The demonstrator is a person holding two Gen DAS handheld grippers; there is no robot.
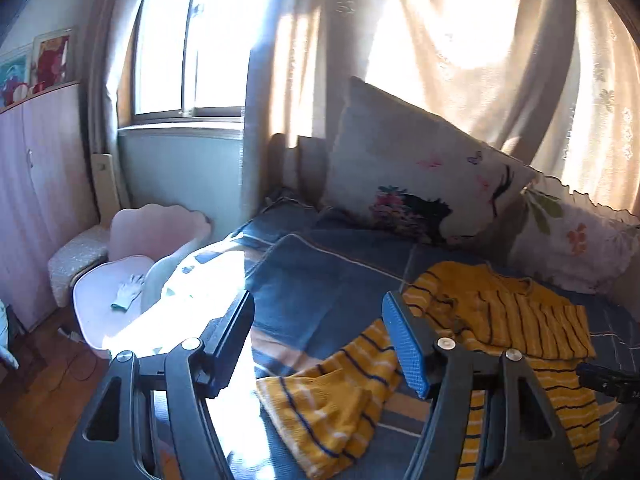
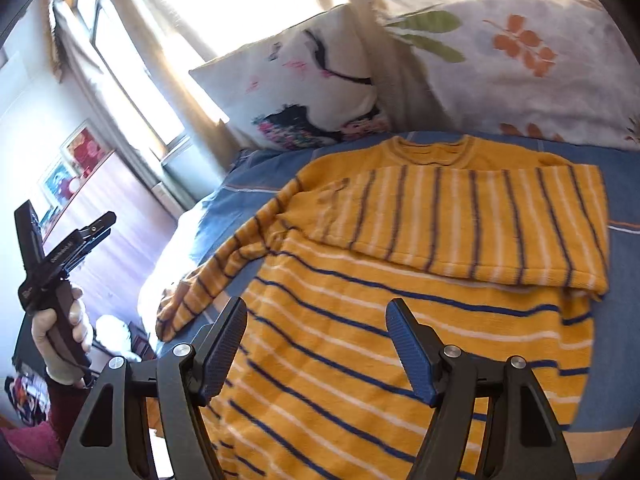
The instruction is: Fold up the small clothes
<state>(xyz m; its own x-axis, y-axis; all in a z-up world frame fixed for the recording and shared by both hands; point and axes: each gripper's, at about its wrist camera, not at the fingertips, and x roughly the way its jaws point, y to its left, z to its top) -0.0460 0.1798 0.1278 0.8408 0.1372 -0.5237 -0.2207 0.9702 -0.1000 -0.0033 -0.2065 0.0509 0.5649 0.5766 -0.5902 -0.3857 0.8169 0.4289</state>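
A small yellow sweater [image 2: 400, 280] with dark blue and white stripes lies on a blue bedspread [image 2: 624, 184]. Its right sleeve is folded across the chest; its left sleeve [image 2: 208, 280] stretches out toward the bed's left edge. My right gripper [image 2: 316, 316] is open and empty, hovering just above the sweater's lower body. My left gripper [image 1: 318, 312] is open and empty, held above the bed left of the sweater [image 1: 500, 312], over the left sleeve [image 1: 332, 400]. The left gripper also shows in the right wrist view [image 2: 64, 248], held by a gloved hand off the bed's left side.
Two printed pillows [image 2: 304, 92] [image 2: 520, 56] lean against the curtain at the head of the bed. A pink chair [image 1: 132, 276] with a glove on it stands left of the bed, by a pink cabinet [image 1: 36, 208] and the window [image 1: 188, 40].
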